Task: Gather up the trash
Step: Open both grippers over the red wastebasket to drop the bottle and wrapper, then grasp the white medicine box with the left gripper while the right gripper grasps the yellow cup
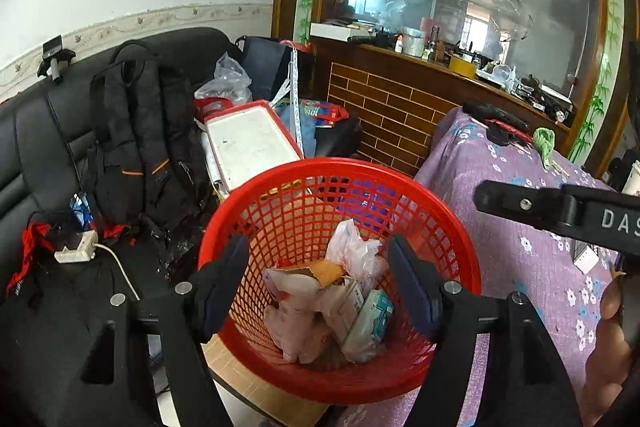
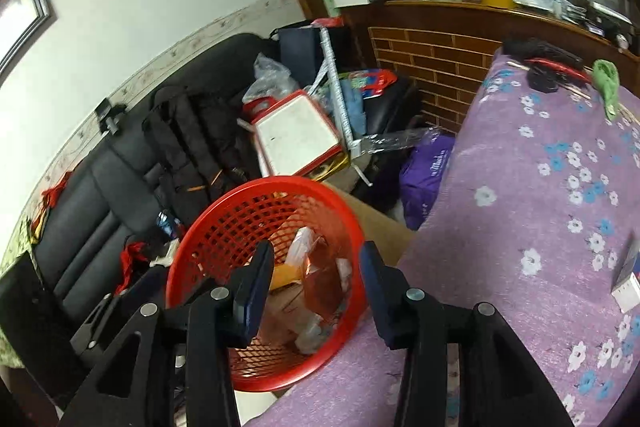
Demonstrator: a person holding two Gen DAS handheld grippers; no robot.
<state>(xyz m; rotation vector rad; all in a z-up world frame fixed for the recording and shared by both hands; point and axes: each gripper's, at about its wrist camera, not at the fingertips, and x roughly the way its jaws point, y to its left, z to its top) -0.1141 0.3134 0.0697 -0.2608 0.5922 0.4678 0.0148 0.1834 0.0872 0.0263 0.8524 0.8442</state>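
A: Since both my claws hang over the red basket, left gripper and right gripper stand spread with nothing held.

B: And the trash?

A: Heaped in the basket's bottom, beside the purple cloth's left edge, probably placed for easy drops.

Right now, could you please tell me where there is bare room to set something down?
The purple floral tablecloth is bare between the red basket and the green cloth. The black sofa is crowded with a backpack, bags and a white box.
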